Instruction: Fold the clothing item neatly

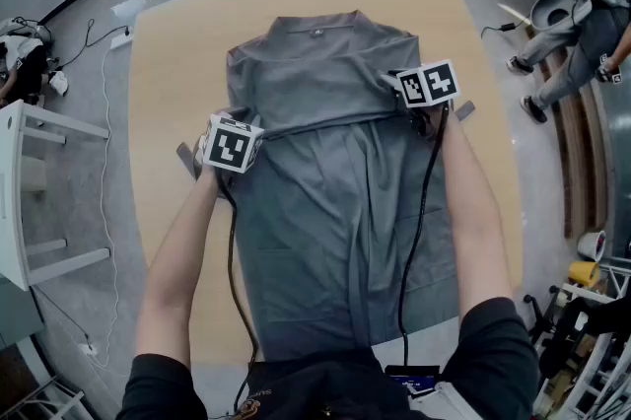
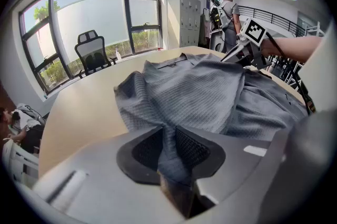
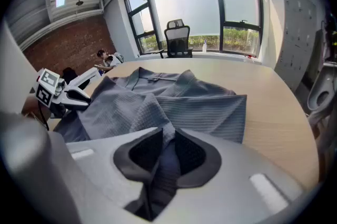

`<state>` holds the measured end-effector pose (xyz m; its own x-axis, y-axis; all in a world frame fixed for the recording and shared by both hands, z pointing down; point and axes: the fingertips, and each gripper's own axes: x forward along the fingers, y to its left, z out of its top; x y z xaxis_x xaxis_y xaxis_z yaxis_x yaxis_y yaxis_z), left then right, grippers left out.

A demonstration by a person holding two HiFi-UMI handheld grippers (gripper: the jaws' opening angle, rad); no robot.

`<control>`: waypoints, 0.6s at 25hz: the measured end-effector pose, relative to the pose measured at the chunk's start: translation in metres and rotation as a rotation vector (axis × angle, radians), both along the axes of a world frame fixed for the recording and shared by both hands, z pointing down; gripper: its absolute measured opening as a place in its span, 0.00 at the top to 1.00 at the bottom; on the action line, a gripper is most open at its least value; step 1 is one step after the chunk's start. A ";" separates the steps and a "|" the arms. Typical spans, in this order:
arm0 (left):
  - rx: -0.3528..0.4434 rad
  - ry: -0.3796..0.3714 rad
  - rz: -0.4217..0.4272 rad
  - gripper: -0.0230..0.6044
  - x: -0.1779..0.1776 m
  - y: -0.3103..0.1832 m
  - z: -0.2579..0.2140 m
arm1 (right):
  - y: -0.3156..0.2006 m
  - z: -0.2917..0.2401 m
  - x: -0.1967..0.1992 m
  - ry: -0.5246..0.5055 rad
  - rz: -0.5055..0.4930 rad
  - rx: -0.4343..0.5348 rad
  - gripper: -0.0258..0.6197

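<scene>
Your left gripper [image 2: 169,146] and right gripper [image 3: 166,152] each clamp a fold of the grey shirt [image 1: 325,211] at its side edges. It lies along the desk [image 1: 173,43], collar far from you. Bare wood flanks both sides and lies beyond the collar.

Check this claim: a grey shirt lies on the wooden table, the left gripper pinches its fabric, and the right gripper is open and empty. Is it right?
No. The right gripper is also shut on the fabric of the shirt, as the right gripper view shows. The rest holds.
</scene>
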<state>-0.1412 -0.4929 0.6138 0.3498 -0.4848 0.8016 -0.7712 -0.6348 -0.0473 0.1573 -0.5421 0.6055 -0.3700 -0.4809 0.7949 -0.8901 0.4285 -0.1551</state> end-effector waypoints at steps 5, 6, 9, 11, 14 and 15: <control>-0.007 0.011 -0.008 0.83 -0.002 0.001 0.000 | -0.011 -0.002 0.011 0.072 0.011 0.005 0.94; -0.007 0.011 -0.012 0.83 -0.002 0.002 0.000 | -0.017 -0.007 0.018 0.101 0.040 0.031 0.94; 0.007 0.013 -0.029 0.83 -0.003 0.001 -0.004 | -0.030 -0.021 0.040 0.194 0.135 0.116 0.94; 0.028 0.025 -0.046 0.83 -0.004 0.001 -0.010 | -0.029 -0.024 0.048 0.223 0.169 0.144 0.92; 0.061 0.047 -0.085 0.83 -0.009 0.004 -0.021 | -0.022 -0.032 0.056 0.199 0.202 0.189 0.88; 0.069 0.055 -0.098 0.83 -0.010 0.006 -0.025 | -0.018 -0.036 0.058 0.175 0.205 0.197 0.87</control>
<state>-0.1515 -0.4866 0.5884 0.3410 -0.5721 0.7460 -0.8318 -0.5533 -0.0440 0.2148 -0.5600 0.5698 -0.1155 -0.6820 0.7221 -0.9667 0.2444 0.0762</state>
